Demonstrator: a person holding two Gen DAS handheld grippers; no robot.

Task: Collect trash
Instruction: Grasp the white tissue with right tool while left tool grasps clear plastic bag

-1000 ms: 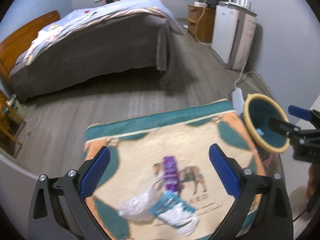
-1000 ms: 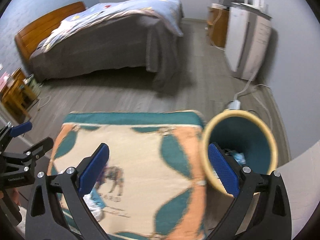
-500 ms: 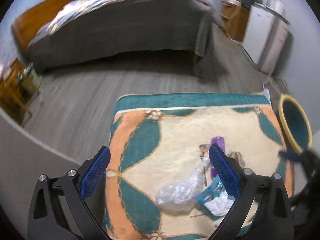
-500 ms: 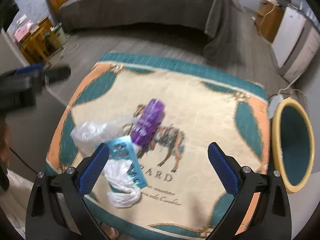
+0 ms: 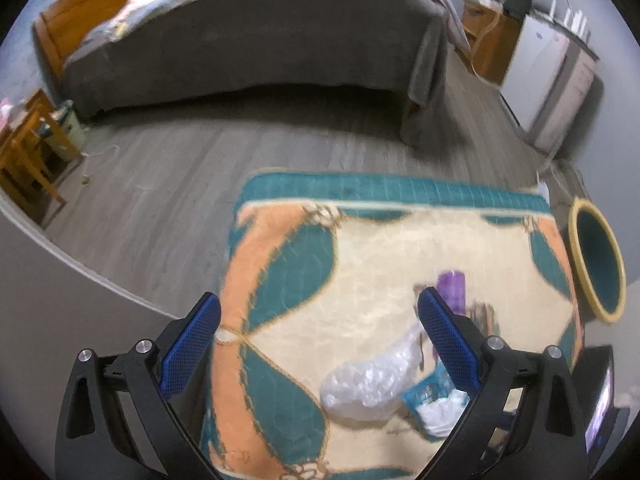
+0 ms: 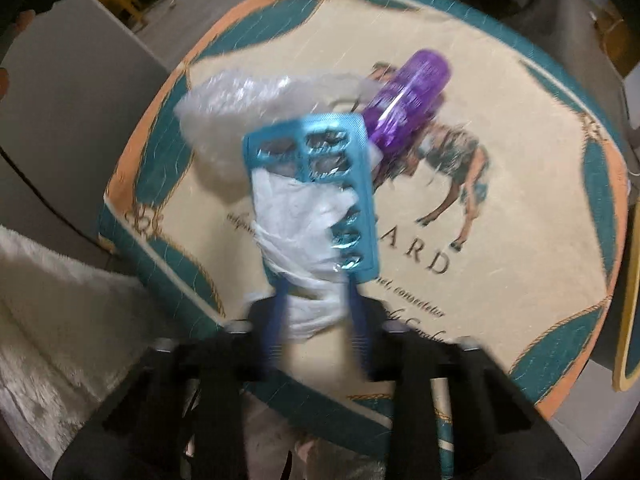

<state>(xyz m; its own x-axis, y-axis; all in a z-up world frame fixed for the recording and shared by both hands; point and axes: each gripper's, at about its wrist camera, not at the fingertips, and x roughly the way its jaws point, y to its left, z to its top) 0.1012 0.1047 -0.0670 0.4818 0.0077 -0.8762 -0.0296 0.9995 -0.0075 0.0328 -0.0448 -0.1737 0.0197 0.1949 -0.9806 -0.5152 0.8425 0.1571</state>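
The patterned table cover point(image 5: 360, 312) serves as the landmark; a bed point(image 5: 256, 40) stands well beyond its far edge across the grey floor. The yellow-rimmed teal bin point(image 5: 598, 264) sits just beside the cover's right edge. On the cover, near its front edge, lies the trash cluster: a crumpled clear plastic bag point(image 6: 240, 108), a purple bottle point(image 6: 408, 96) touching it toward the centre, a blue blister pack point(image 6: 320, 168) and a white tissue point(image 6: 304, 236) draped over the pack. The left gripper point(image 5: 320, 344) hangs above the cover's front left part, jaws spread wide with nothing between them. The right gripper point(image 6: 316, 300) is closing, its blurred fingers pinching the tissue's near end.
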